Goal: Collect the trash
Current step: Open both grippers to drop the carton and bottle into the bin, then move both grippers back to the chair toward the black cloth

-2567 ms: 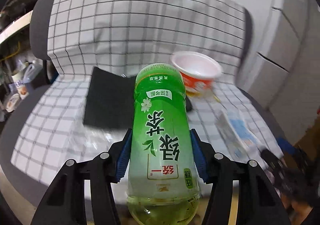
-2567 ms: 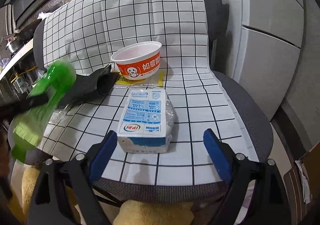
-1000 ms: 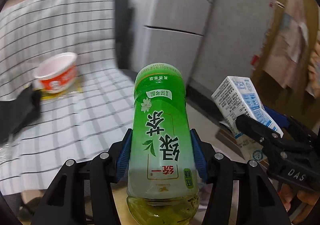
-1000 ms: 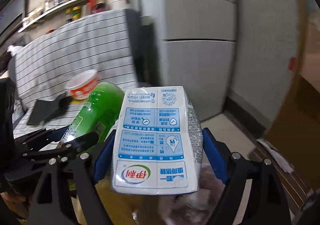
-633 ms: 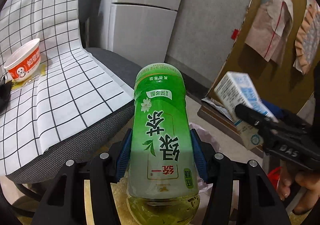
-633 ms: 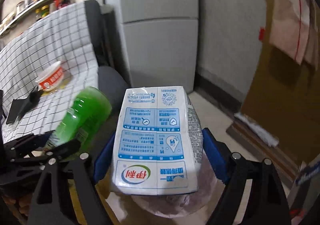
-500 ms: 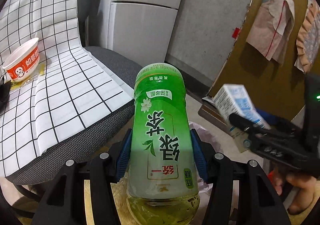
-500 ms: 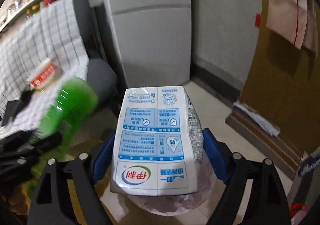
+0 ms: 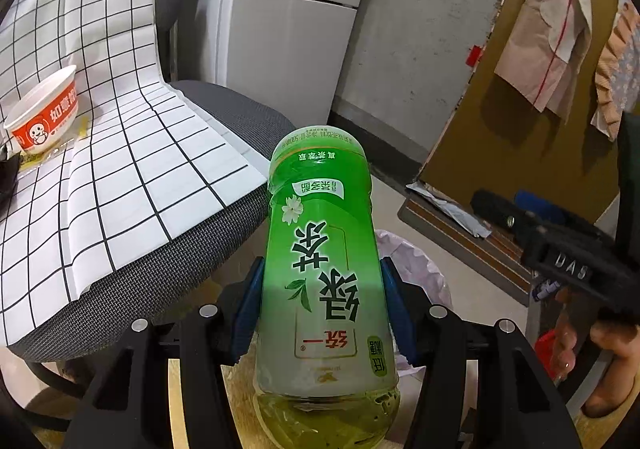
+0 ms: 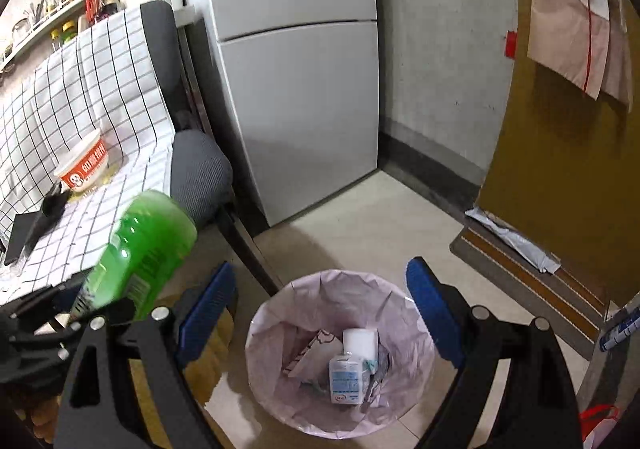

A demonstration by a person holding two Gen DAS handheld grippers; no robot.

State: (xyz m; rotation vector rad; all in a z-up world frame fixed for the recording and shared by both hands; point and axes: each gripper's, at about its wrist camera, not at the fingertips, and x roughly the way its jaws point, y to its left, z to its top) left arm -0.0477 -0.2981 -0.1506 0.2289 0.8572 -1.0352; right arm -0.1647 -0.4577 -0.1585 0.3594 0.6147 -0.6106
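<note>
My left gripper (image 9: 322, 309) is shut on a green tea bottle (image 9: 322, 273), held bottom-forward beside the chair; the bottle also shows in the right wrist view (image 10: 140, 253). My right gripper (image 10: 320, 309) is open and empty above a trash bin lined with a pale pink bag (image 10: 272, 313). The white-and-blue milk carton (image 10: 350, 373) lies inside the bin among other scraps. In the left wrist view the bin's rim (image 9: 416, 261) peeks out behind the bottle, and the right gripper (image 9: 560, 245) is at the right.
A chair with a checked cloth (image 9: 120, 177) holds a red-and-white paper bowl (image 9: 44, 117) and a black item (image 10: 28, 225). A grey fridge (image 10: 300, 89) stands behind the bin. A brown board (image 10: 560, 169) and a doormat (image 10: 528, 281) lie to the right.
My right gripper has opened and let go of the milk carton, which now lies in the bin. The left gripper still holds the bottle in nearly the same place.
</note>
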